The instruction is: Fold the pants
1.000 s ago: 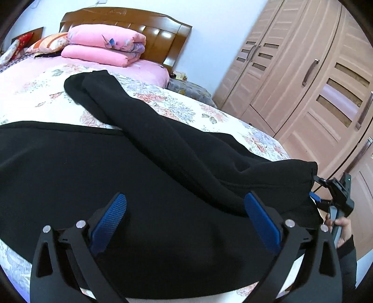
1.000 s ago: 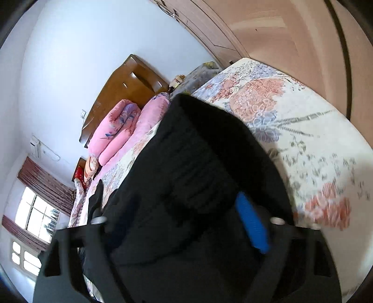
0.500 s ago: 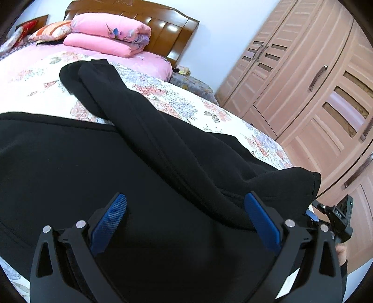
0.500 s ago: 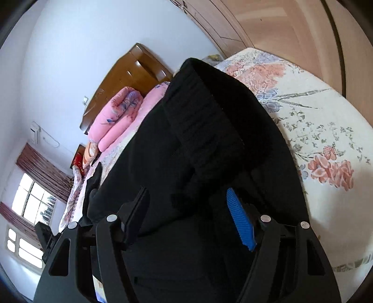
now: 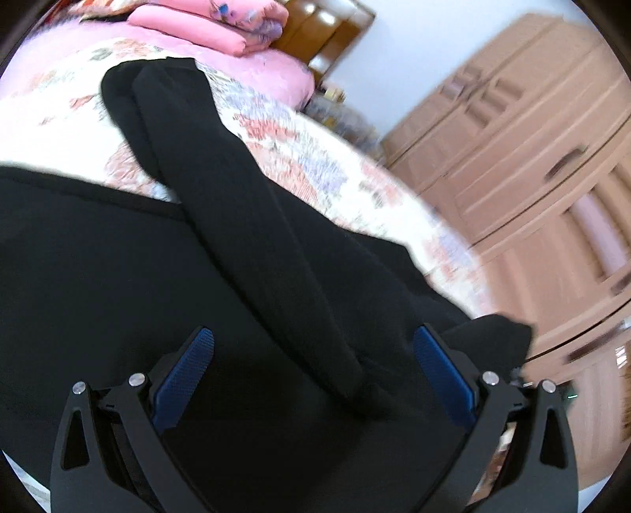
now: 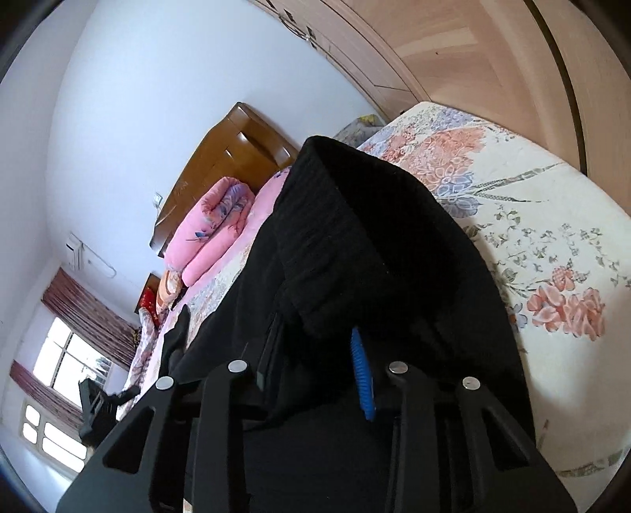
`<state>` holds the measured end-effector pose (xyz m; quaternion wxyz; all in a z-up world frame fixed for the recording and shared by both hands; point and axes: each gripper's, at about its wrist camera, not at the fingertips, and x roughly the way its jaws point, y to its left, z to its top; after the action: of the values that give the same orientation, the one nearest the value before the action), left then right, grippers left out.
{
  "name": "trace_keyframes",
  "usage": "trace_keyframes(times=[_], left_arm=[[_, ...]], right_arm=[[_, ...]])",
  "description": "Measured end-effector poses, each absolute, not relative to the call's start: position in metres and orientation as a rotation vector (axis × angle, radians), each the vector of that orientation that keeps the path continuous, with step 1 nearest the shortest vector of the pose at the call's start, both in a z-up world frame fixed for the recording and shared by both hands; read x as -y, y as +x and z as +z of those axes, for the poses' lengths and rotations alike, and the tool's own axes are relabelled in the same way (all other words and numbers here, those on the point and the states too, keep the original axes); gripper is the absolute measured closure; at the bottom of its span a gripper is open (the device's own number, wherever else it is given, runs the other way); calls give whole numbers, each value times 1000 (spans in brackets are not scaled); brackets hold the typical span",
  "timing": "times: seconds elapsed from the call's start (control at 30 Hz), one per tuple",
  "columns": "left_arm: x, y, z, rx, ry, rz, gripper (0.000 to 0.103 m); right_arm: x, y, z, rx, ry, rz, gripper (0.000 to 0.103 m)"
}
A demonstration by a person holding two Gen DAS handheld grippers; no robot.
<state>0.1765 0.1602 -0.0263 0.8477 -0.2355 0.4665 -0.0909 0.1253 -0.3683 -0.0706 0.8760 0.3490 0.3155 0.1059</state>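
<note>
Right gripper [image 6: 315, 375] now clamped on ribbed black pants [image 6: 355, 244], left gripper [image 5: 311, 375] agape

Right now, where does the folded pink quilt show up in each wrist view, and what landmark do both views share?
Left wrist: folded pink quilt at the top edge, left of centre, beyond the black pants.
Right wrist: quilt left of centre, tilted, beside the pants.
Shared landmark: the wooden headboard behind it.
</note>
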Motion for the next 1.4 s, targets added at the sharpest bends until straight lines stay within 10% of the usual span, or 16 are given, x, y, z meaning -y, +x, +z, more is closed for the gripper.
trace_keyframes(times=[0.1,0.23,0.33,0.6,0.8,1.03,1.13,1.4], left_arm=[[-150,196,-31,-1023,-457,-89,8],[-162,213,-42,-1080,-518,-17,82],[-173,205,-21,-977,-551,-79,92],[-196,114,81,-528,-553,-305,90],[-193,51,10,-705,-388,-163,34],[-224,33,-30,-786,-554,-85,19],[-218,37,-24,-775,-546,-94,12],[-196,71,-27,-828,-498,-137,11]], right_arm=[[367,126,-67,-644,724,218,72],[367,121,-55,-600,730,227,76],[365,121,-42,-574,713,231,81],[366,98,15,-442,667,265,84],[365,57,-23,-609,644,196,77],[375,32,-71,-743,731,159,71],[371,31,-67,-734,705,187,45],[369,47,-71,-732,675,185,45]])
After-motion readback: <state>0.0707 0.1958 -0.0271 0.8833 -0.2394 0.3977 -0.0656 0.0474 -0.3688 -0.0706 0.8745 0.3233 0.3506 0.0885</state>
